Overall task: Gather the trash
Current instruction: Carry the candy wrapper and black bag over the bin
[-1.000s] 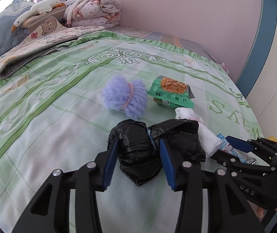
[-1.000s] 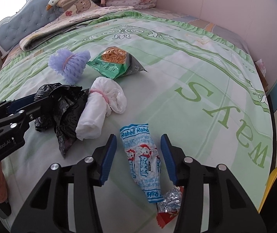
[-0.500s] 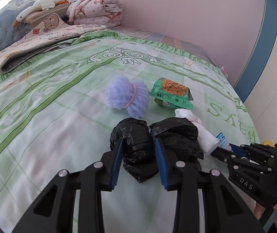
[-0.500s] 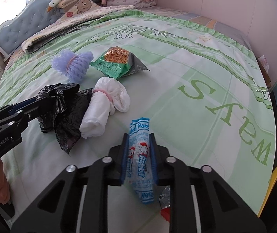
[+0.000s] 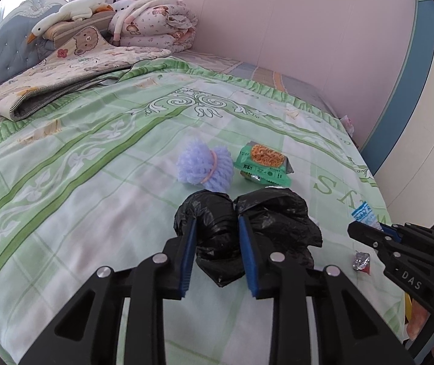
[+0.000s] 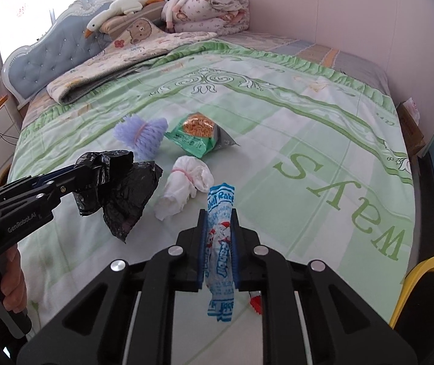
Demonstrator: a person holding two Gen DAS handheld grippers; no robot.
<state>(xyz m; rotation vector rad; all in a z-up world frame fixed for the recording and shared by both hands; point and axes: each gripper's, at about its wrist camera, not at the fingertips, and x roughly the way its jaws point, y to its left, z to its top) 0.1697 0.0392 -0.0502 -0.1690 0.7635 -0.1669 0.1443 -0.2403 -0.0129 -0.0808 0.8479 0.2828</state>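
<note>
- Only the right wrist view shows the white tied wad point(image 6: 183, 187) whole, lying on the bed point(image 6: 308, 140) beside the black bag point(image 6: 119, 188); the left wrist view leaves just a sliver of it behind that bag point(image 5: 247, 222)
- Counted: one black bag, one white wad, one purple pom-pom point(image 5: 205, 168), one green snack packet point(image 5: 264, 164), one blue-and-white wrapper point(image 6: 220, 252), one small red-and-silver scrap point(image 5: 362, 262)
- Left gripper point(image 5: 218, 251) has been closing, its fingers clenched on the black bag, lifted off the bed; right gripper point(image 6: 219, 246) clamped tight on the wrapper, which hangs below
- The scrap is mostly hidden behind the right fingers in the right wrist view
</note>
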